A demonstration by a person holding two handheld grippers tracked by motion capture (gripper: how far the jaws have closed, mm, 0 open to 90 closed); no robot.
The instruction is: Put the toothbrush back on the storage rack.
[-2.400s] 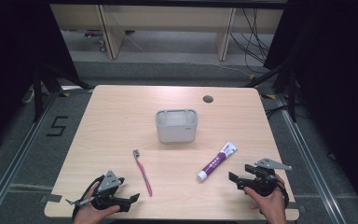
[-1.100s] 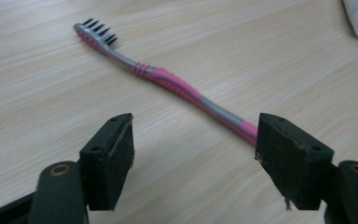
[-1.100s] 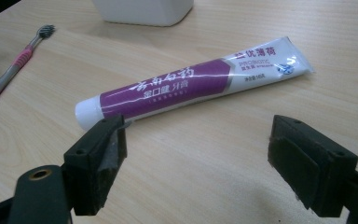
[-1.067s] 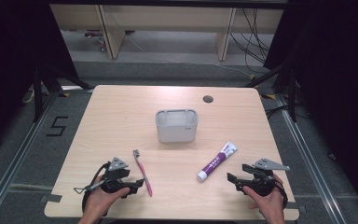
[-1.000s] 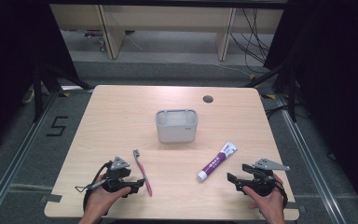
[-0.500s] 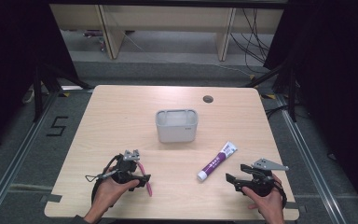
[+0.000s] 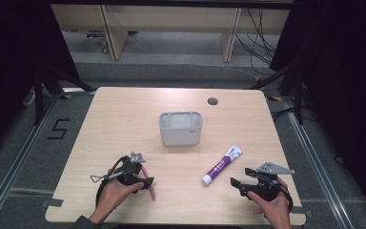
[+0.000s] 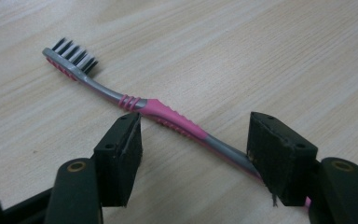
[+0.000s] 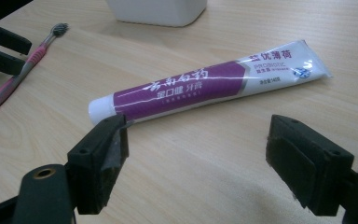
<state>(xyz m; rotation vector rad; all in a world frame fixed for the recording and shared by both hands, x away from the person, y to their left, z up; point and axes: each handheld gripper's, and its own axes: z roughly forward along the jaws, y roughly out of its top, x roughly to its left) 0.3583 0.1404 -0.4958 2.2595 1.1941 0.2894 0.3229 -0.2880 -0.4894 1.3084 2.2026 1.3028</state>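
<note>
Pink toothbrush lies slantwise between the left gripper jaws, just closing in, not yet pinching.
Right gripper gapes, empty, toothpaste tube just ahead; left should drop lower, square across the handle before squeezing.

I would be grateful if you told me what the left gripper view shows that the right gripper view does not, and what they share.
Left gripper view alone: the left gripper open astride the toothbrush handle, pads not pressing, and the black bristles close up.

Right gripper view alone: the right gripper open, short of the purple toothpaste tube, plus the white container.

Both: the pink toothbrush lying on the wooden table.
</note>
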